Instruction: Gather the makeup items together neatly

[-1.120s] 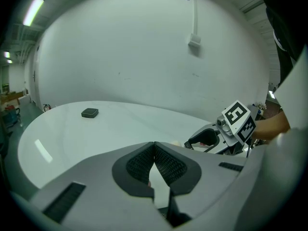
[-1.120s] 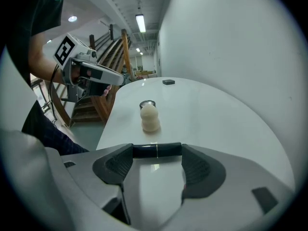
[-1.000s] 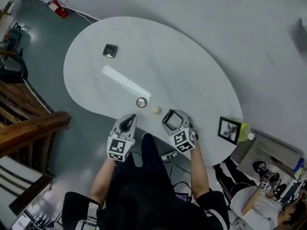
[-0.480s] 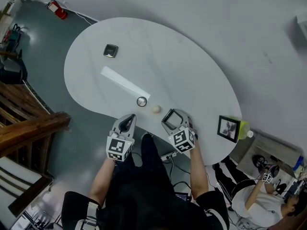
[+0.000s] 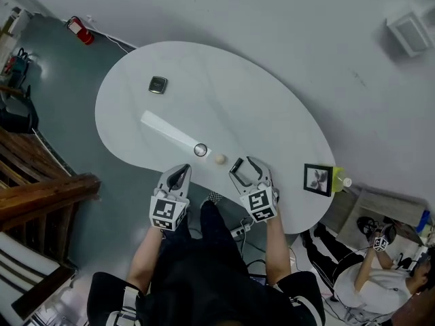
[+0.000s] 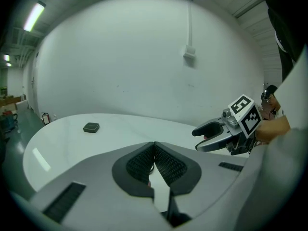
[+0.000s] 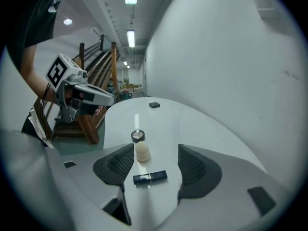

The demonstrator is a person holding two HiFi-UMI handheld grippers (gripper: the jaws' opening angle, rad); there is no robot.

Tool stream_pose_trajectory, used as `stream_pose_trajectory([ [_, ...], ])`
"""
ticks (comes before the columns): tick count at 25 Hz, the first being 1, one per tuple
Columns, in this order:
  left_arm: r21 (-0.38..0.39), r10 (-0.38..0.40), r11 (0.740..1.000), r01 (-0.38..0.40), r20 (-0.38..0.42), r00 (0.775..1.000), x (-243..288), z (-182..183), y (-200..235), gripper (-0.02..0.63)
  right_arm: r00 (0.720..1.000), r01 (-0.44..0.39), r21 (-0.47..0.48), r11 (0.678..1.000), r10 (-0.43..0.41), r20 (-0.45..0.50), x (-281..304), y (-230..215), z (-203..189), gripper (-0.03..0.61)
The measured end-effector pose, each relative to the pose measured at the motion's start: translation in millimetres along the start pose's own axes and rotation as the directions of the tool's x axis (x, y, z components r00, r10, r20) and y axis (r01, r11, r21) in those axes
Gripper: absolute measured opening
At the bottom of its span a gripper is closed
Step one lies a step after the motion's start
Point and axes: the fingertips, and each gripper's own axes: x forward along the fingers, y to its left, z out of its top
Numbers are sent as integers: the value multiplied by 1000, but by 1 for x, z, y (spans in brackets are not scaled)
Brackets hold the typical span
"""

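Observation:
On the white table a black lipstick lies crosswise between the jaws of my right gripper, which stands open at the near edge; nothing touches the lipstick. Just beyond it stands a cream sponge, then a round eyeshadow pot. A dark square compact sits alone at the far left. My left gripper is shut and empty, off the table's near edge. The lipstick does not show in the head view.
A framed picture and a yellow-green bottle stand at the table's right end. Wooden stairs lie to the left, and a red fire extinguisher is on the floor. A seated person is at the lower right.
The head camera has shifted a little, so the table sits differently in the frame. Both grippers hold their places and the items on the table have not moved.

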Motion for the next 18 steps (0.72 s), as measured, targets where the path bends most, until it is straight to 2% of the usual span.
stream_pose_trajectory([
  [5, 38, -27, 999, 25, 43, 999, -13, 25, -9, 17, 986, 94, 104, 990, -107, 128, -34, -8, 36, 298],
  [11, 89, -73, 994, 64, 105, 992, -28, 55, -25, 17, 939, 222, 155, 963, -254, 231, -74, -17, 72, 281],
  [16, 111, -97, 991, 78, 177, 980, -46, 87, -38, 17, 890, 297, 182, 937, -341, 303, -105, -13, 97, 137],
  [18, 125, -103, 989, 79, 201, 974, -54, 101, -42, 17, 874, 306, 202, 930, -359, 327, -116, -8, 104, 107],
])
